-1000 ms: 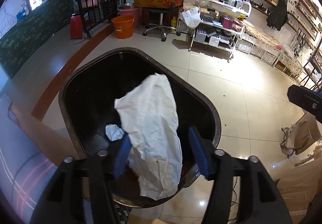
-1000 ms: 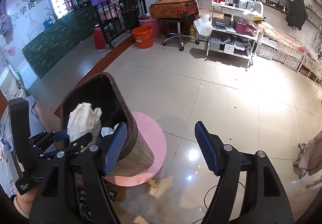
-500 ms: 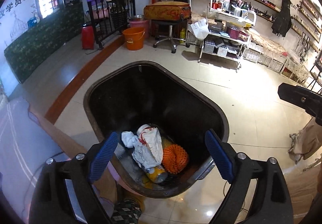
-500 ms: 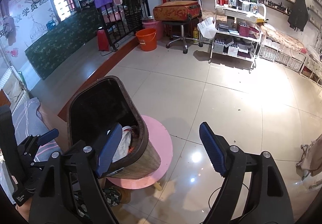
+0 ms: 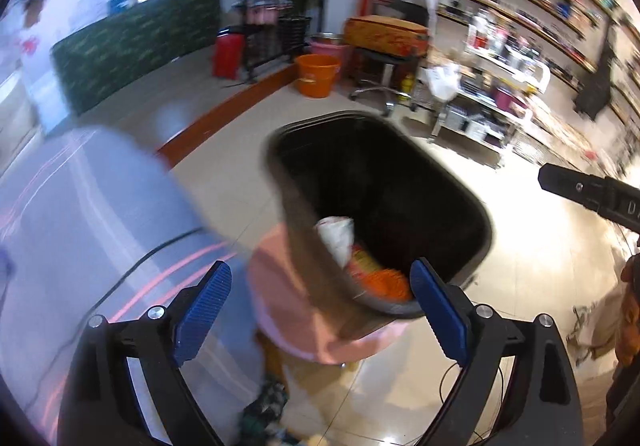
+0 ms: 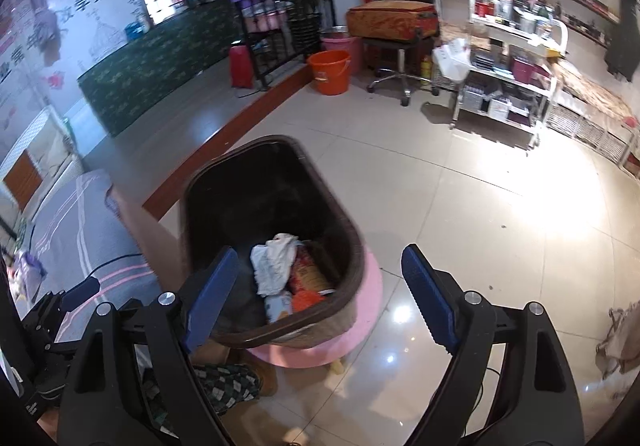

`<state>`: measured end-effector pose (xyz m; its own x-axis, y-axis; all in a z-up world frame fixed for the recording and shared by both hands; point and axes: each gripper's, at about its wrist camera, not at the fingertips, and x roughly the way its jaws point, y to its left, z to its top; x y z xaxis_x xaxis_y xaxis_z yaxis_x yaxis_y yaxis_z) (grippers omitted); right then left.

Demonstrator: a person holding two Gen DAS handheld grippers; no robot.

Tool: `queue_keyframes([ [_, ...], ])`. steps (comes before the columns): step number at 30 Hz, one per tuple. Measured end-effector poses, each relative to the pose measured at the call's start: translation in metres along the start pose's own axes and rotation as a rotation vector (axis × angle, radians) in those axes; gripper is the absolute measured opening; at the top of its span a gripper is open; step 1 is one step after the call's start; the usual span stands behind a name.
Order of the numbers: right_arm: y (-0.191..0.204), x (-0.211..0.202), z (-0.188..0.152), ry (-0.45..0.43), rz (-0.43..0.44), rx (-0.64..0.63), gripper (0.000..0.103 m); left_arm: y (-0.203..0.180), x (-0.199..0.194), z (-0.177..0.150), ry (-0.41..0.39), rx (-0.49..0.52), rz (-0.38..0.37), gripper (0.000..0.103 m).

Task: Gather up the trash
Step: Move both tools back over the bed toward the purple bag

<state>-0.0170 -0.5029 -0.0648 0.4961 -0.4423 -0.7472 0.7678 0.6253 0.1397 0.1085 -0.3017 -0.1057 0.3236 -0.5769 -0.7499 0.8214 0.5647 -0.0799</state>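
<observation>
Both grippers, left gripper (image 5: 320, 306) and right gripper (image 6: 316, 298), are opening, empty; crumpled paper (image 6: 276, 262) in the bin (image 6: 352, 242) looks light, best pinched at a fold.

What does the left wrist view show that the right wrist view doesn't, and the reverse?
Left wrist only: the right tongs' black body poking in from the right edge, though this view is blurred. Right wrist only: the left tongs low at the left edge, a slippered foot beside the stool, and sharp wall lettering. Both: the dark bin on the pink stool with white paper and orange trash inside, plus the orange bucket. Each view's own tongs are opening, with nothing between them.
</observation>
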Motion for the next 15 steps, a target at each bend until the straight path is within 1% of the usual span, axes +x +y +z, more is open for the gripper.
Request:
queue_keyframes([
  [4, 0.046, 0.009, -0.007, 0.026, 0.079, -0.08, 0.084, 0.051, -0.027, -0.024, -0.016, -0.113, 0.083, 0.09],
  [5, 0.064, 0.012, -0.01, 0.035, 0.106, -0.112, 0.084, 0.069, -0.036, -0.032, -0.021, -0.151, 0.112, 0.09],
  [8, 0.106, 0.017, -0.019, 0.058, 0.171, -0.178, 0.084, 0.108, -0.063, -0.052, -0.044, -0.251, 0.188, 0.09],
  [10, 0.145, 0.019, -0.028, 0.072, 0.225, -0.245, 0.084, 0.135, -0.082, -0.065, -0.061, -0.317, 0.232, 0.09],
  [12, 0.18, 0.019, -0.035, 0.082, 0.28, -0.296, 0.084, 0.164, -0.103, -0.077, -0.083, -0.385, 0.292, 0.09],
  [15, 0.227, 0.018, -0.046, 0.099, 0.345, -0.363, 0.084, 0.202, -0.129, -0.09, -0.114, -0.461, 0.366, 0.089],
])
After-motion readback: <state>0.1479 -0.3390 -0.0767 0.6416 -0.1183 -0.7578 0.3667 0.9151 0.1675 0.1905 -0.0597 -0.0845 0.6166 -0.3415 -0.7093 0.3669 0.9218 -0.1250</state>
